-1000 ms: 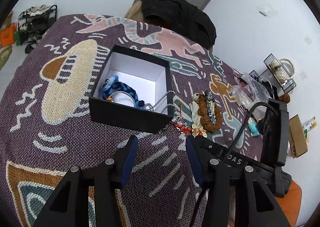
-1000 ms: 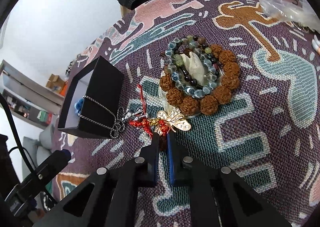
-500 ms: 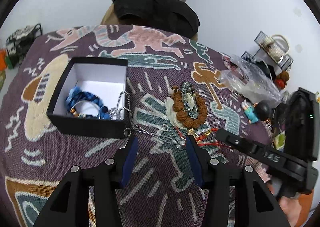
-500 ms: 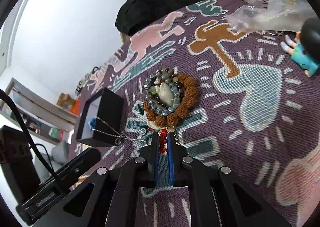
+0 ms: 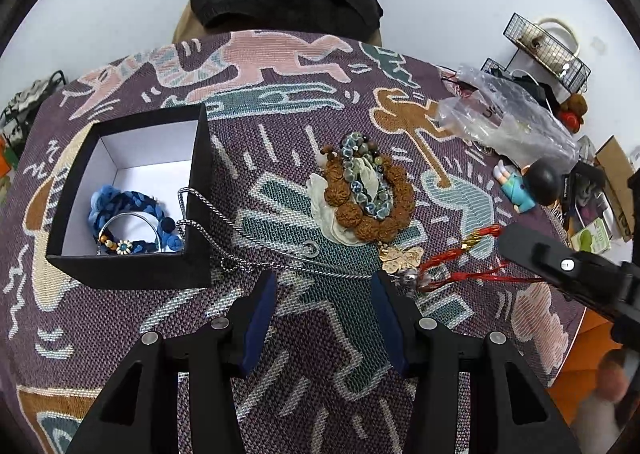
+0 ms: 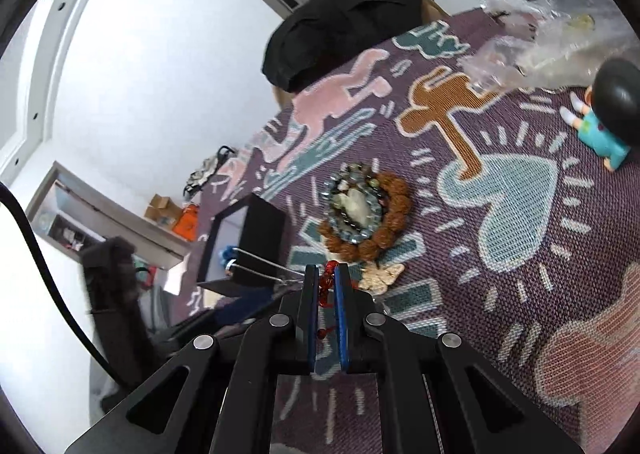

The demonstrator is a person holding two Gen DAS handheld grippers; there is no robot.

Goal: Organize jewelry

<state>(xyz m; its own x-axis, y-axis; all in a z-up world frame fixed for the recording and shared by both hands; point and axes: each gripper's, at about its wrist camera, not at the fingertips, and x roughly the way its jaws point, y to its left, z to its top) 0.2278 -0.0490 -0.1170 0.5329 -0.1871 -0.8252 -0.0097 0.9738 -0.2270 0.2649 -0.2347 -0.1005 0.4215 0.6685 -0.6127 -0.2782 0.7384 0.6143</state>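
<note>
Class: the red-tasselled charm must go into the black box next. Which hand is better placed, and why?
Right. The right gripper is already shut on the red-tasselled charm. The left gripper is open and empty over the cloth, beside the black box; the silver chain drapes over the box's edge.

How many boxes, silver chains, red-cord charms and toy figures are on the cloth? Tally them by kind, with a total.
black box: 1
silver chain: 1
red-cord charm: 1
toy figure: 1
Total: 4

a toy figure point(image 5: 528, 186) lies near a crumpled plastic bag point(image 5: 504, 114) on the patterned cloth point(image 5: 320, 354)
</note>
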